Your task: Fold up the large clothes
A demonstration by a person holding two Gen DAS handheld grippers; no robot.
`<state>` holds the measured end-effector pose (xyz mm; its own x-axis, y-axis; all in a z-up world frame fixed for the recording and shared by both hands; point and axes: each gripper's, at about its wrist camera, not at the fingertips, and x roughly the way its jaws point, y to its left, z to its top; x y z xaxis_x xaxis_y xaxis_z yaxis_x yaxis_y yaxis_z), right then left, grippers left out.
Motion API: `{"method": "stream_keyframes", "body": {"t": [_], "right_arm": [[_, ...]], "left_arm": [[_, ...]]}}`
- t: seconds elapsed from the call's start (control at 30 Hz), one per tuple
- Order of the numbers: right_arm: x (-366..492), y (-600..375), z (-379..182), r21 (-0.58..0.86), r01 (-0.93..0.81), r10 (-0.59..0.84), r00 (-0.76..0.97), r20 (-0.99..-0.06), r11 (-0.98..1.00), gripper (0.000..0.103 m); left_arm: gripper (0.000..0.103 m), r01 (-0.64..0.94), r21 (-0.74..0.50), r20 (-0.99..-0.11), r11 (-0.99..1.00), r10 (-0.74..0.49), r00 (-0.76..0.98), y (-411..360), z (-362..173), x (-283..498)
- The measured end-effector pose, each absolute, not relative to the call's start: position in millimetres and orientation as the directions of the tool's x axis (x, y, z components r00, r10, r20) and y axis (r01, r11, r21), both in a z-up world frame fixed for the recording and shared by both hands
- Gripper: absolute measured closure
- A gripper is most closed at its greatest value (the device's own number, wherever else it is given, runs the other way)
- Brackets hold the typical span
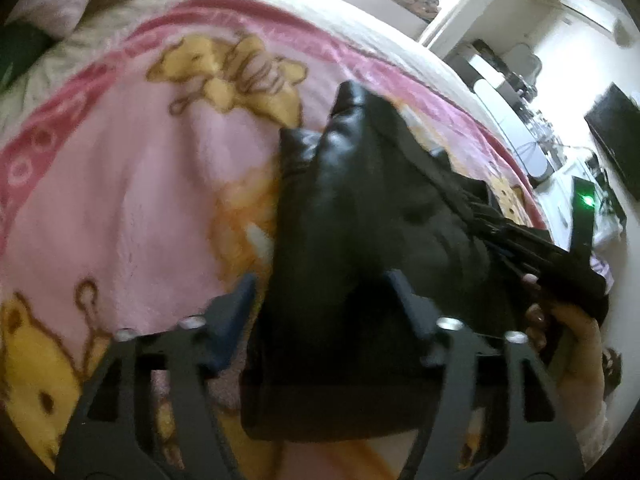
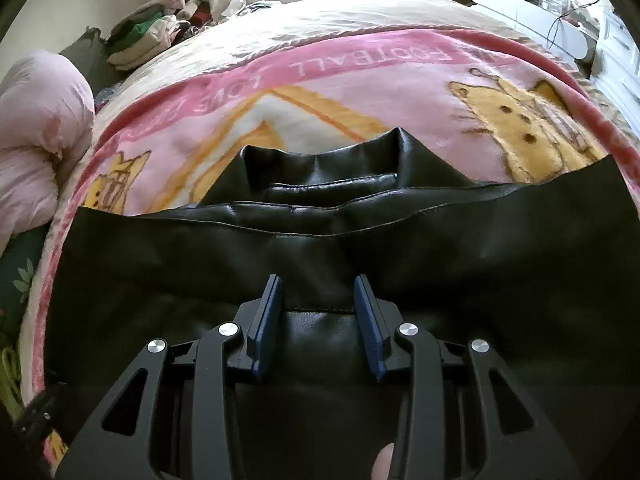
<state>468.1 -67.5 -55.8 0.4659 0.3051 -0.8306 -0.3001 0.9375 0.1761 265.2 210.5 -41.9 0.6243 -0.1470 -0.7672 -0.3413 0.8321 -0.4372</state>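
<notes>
A black leather garment (image 1: 360,200) lies on a pink cartoon blanket (image 1: 120,184). My left gripper (image 1: 320,288) stands wide open, and a thick folded part of the garment runs between its blue fingers (image 1: 244,296) without being pinched. In the right wrist view the garment (image 2: 200,256) spreads across the blanket (image 2: 360,68), collar at the far side. My right gripper (image 2: 318,300) is shut on a raised fold of the leather between its blue pads (image 2: 272,308). In the left wrist view a gathered edge of the garment stretches to the right gripper (image 1: 532,248), held by a hand (image 1: 576,340).
The blanket covers a cream bed (image 2: 320,12). A pink pillow (image 2: 36,136) and a pile of clothes (image 2: 152,36) sit at the bed's far left. White furniture (image 1: 532,80) and a dark screen (image 1: 616,136) stand beyond the bed's right edge.
</notes>
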Motion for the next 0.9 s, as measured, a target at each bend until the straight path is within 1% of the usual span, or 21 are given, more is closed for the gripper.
{"method": "stream_keyframes", "body": {"t": [0.1,0.13,0.17,0.2,0.23,0.27,0.3,0.33,0.47,0.53,0.57,0.63,0.67,0.73,0.8,0.83,0.87,0.9], "right_arm": [[466,-65,-47,0.153,-0.339,0.308,0.470,-0.828,0.928,0.067],[464,-65,-43,0.150,-0.353,0.315,0.476,-0.821,0.924,0.067],[460,-68,-39,0.154,-0.358,0.323,0.481,-0.815,0.921,0.067],[454,-74,-32,0.172,-0.357,0.343,0.500,-0.795,0.918,0.067],[447,-80,-25,0.191,-0.357,0.364,0.522,-0.771,0.915,0.067],[439,-87,-18,0.203,-0.360,0.382,0.546,-0.745,0.911,0.067],[428,-93,-10,0.196,-0.367,0.387,0.573,-0.722,0.909,0.067],[418,-96,-5,0.179,-0.375,0.383,0.589,-0.712,0.910,0.067],[370,-107,0,0.132,-0.433,0.394,0.597,-0.699,0.891,0.067],[350,-106,-4,0.120,-0.464,0.408,0.592,-0.695,0.878,0.067],[345,-104,-11,0.113,-0.464,0.398,0.581,-0.710,0.879,0.067],[347,-97,-30,0.068,-0.435,0.334,0.573,-0.749,0.898,0.068],[351,-93,-47,0.063,-0.425,0.312,0.547,-0.777,0.903,0.067],[356,-88,-67,0.043,-0.432,0.293,0.532,-0.795,0.901,0.067],[355,-92,-60,0.060,-0.436,0.309,0.528,-0.791,0.898,0.068],[352,-96,-54,0.069,-0.435,0.317,0.529,-0.787,0.898,0.071],[344,-101,-45,0.052,-0.428,0.308,0.555,-0.772,0.902,0.071],[327,-105,-31,0.011,-0.442,0.309,0.609,-0.730,0.897,0.071]], "left_arm": [[0.034,-0.341,-0.478,-0.758,0.810,-0.183,0.626,212,-50,266],[0.037,-0.337,-0.482,-0.756,0.809,-0.189,0.626,211,-52,267],[0.044,-0.332,-0.490,-0.753,0.806,-0.199,0.628,210,-54,267],[0.047,-0.332,-0.494,-0.751,0.804,-0.202,0.628,210,-54,268],[0.054,-0.325,-0.498,-0.746,0.804,-0.206,0.633,210,-52,267],[0.058,-0.322,-0.494,-0.745,0.808,-0.202,0.636,209,-50,267],[0.060,-0.318,-0.484,-0.741,0.815,-0.188,0.644,208,-45,265],[0.066,-0.316,-0.480,-0.737,0.819,-0.180,0.651,207,-42,264],[0.077,-0.292,-0.483,-0.705,0.825,-0.170,0.688,206,-25,259],[0.080,-0.272,-0.488,-0.684,0.829,-0.170,0.709,204,-15,255],[0.081,-0.264,-0.487,-0.678,0.833,-0.170,0.716,202,-11,253],[0.083,-0.245,-0.479,-0.665,0.843,-0.166,0.728,197,-3,250],[0.083,-0.237,-0.474,-0.663,0.848,-0.167,0.730,194,-1,250],[0.084,-0.217,-0.464,-0.663,0.859,-0.175,0.728,190,2,250],[0.084,-0.215,-0.444,-0.664,0.870,-0.158,0.731,187,4,251],[0.084,-0.212,-0.452,-0.660,0.866,-0.165,0.733,188,5,250],[0.084,-0.210,-0.462,-0.657,0.862,-0.173,0.734,189,5,250],[0.084,-0.207,-0.470,-0.653,0.858,-0.180,0.736,190,6,249]]}}
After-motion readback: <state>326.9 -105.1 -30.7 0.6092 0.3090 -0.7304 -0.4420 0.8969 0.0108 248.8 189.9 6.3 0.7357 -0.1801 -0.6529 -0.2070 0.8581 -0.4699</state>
